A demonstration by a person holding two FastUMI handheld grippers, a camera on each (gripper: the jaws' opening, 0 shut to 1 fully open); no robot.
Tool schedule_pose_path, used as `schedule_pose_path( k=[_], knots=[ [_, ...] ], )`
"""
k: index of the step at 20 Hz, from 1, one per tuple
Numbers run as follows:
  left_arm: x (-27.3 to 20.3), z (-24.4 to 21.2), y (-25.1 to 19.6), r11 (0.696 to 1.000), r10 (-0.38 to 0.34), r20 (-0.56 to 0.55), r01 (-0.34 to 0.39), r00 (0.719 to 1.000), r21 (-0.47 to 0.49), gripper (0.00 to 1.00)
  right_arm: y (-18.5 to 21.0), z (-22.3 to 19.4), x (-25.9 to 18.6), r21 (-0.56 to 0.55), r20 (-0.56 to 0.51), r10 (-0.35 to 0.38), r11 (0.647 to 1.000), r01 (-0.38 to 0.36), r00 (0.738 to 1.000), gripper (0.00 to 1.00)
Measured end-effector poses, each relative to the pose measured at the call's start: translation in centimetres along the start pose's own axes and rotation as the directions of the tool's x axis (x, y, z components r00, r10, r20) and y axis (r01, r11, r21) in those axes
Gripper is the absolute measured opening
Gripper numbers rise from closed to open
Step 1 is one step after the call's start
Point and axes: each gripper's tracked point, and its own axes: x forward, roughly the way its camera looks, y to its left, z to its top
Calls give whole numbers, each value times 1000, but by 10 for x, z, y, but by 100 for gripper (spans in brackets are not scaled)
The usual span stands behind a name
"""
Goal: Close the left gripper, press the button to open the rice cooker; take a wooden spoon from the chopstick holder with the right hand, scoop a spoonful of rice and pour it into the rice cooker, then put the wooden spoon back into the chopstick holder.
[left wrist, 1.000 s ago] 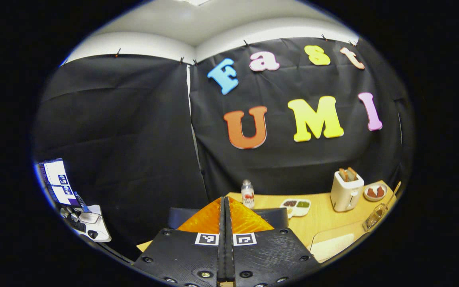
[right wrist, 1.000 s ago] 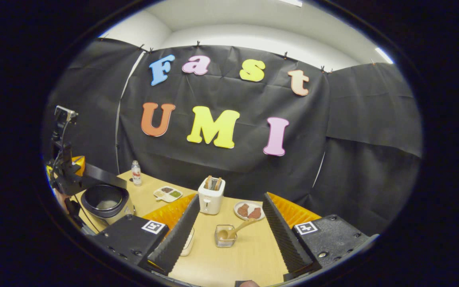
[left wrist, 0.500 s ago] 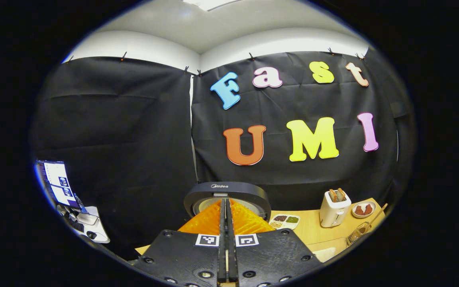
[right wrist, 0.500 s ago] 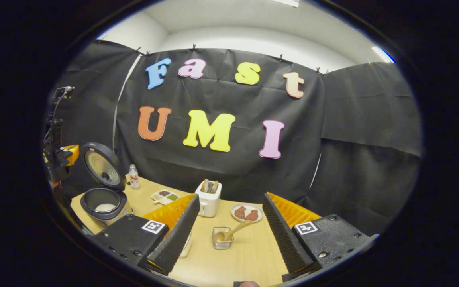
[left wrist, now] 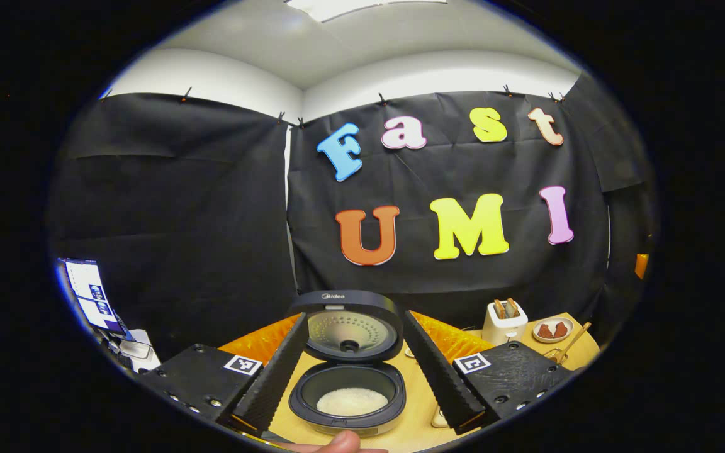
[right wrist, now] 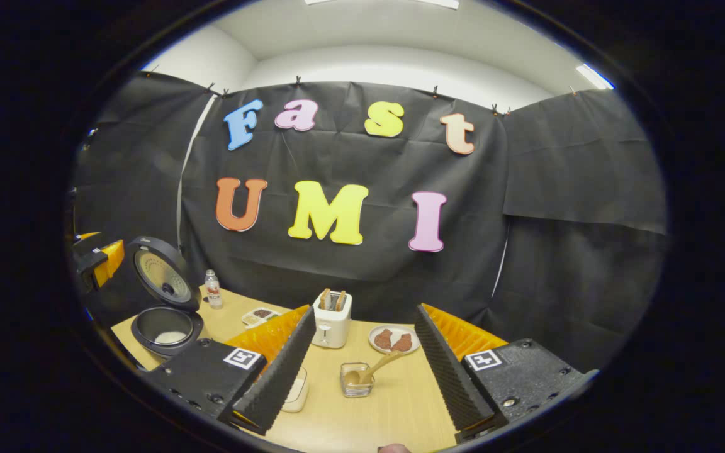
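In the left gripper view the left tongs (left wrist: 355,377) stand spread wide, empty, framing one rice cooker (left wrist: 348,395) on the tabletop (left wrist: 419,402); its lid (left wrist: 348,324) stands upright and white rice (left wrist: 351,401) lies in the pot. In the right gripper view the right tongs (right wrist: 362,371) are likewise released, holding nothing. Between their fingers sits one clear chopstick holder (right wrist: 356,380) with one wooden spoon (right wrist: 376,367) leaning in it. Beyond stand one toaster (right wrist: 331,319) with two slices, one plate (right wrist: 392,339), and farther left one bottle (right wrist: 213,289).
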Motion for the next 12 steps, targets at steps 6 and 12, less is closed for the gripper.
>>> schedule_pose_path(
  k=[6, 12],
  knots=[
    [-10, 9, -5, 1000, -11, 29, 11, 1000, 7, 95, -17, 4, 0, 23, 55, -44, 999, 43, 998, 100],
    [-16, 8, -12, 999, -32, 25, 32, 999, 0, 95, -25, -56, 40, 74, 13, -25, 997, 24, 1000, 100]
  ],
)
